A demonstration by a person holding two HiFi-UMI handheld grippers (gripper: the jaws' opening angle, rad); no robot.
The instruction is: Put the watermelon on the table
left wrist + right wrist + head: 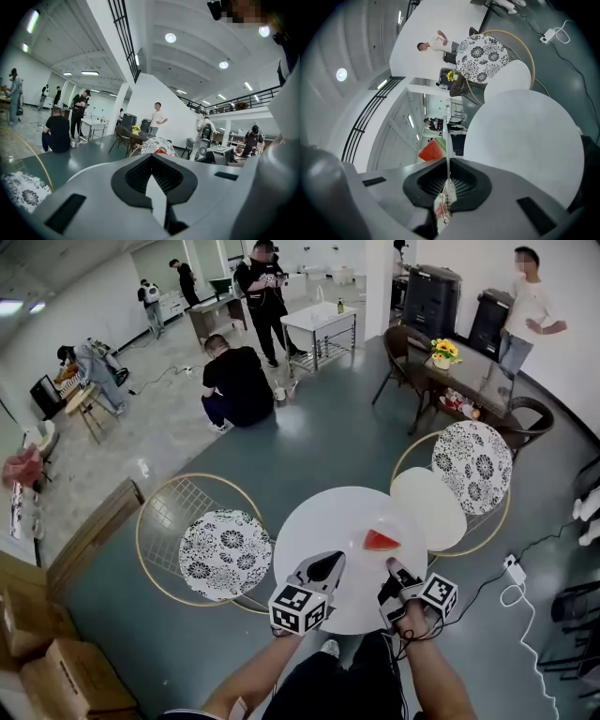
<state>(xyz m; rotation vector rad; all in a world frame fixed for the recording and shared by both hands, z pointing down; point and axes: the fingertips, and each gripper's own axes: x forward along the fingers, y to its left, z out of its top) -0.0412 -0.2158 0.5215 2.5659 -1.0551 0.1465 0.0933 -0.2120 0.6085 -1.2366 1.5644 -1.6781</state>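
At twelve o'clock in the left gripper view, the watermelon (160,151) is only a red sliver, the rest hidden behind the left gripper (151,156). The clear plate (448,140) pinched in the right gripper (447,161) shows edge-on as a thin line. Objects on the dark table (480,379), at one o'clock from the round table (319,521), are too small to identify.

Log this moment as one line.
right gripper: shut on clear plate rim | watermelon slice: on clear plate, over white table | left gripper: shut, empty
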